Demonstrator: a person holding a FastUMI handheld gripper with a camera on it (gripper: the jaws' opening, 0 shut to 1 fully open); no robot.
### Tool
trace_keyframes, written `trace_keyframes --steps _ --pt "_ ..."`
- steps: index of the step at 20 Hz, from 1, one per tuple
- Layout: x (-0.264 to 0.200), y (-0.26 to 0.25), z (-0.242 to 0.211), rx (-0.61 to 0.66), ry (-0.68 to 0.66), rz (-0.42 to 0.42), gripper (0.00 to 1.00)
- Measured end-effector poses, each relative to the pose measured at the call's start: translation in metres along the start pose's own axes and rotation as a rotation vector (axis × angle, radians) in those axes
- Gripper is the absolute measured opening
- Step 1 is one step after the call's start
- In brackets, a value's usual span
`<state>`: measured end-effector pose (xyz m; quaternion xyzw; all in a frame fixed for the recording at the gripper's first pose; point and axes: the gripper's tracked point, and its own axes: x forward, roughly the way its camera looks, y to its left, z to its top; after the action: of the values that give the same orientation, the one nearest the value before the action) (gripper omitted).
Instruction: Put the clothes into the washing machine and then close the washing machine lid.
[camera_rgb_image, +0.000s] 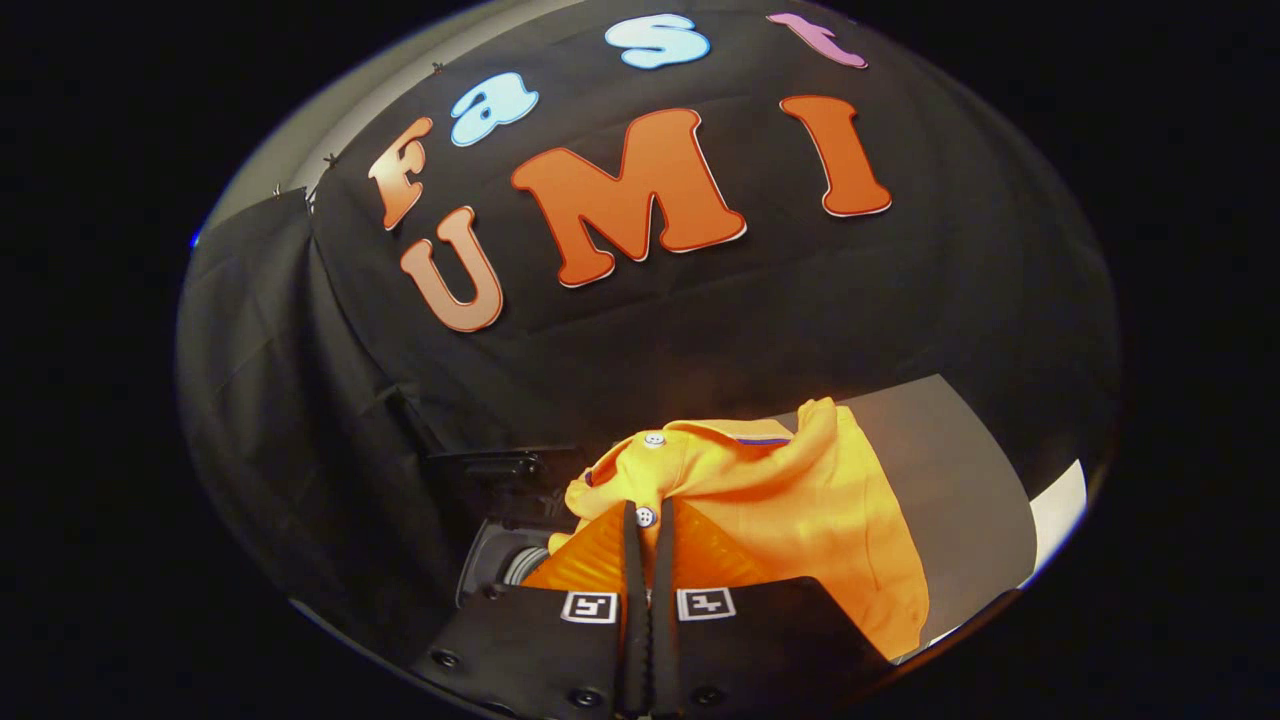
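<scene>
Between the fingers (648, 515): an orange shirt (790, 500).
They pinch its buttoned placket nearly closed; the washing machine (505, 560) sits just left, counter (960, 480) beyond.

orange shirt (800, 500) w/ white buttons, grey tabletop (950, 470), dark washing machine (500, 560)

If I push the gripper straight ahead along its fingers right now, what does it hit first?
The gripper is nearly closed on the orange buttoned cotton shirt, so that cloth bunches ahead first. Past it the line seems to lead to the black cloth wall; depth is unclear. The dark washing machine opening lies off to the side.
</scene>
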<state>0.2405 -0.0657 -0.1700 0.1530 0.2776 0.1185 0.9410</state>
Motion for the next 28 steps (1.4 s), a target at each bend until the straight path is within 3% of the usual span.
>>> trace_keyframes --steps 6,14,22,28 --pt "-0.015 0.047 0.020 -0.014 -0.041 0.057 0.08" --pt "-0.017 0.158 0.022 -0.029 -0.093 0.124 0.08" --pt "0.028 0.250 -0.016 -0.035 -0.071 0.108 0.08" --pt "0.083 0.291 -0.075 -0.043 0.010 0.112 0.08"
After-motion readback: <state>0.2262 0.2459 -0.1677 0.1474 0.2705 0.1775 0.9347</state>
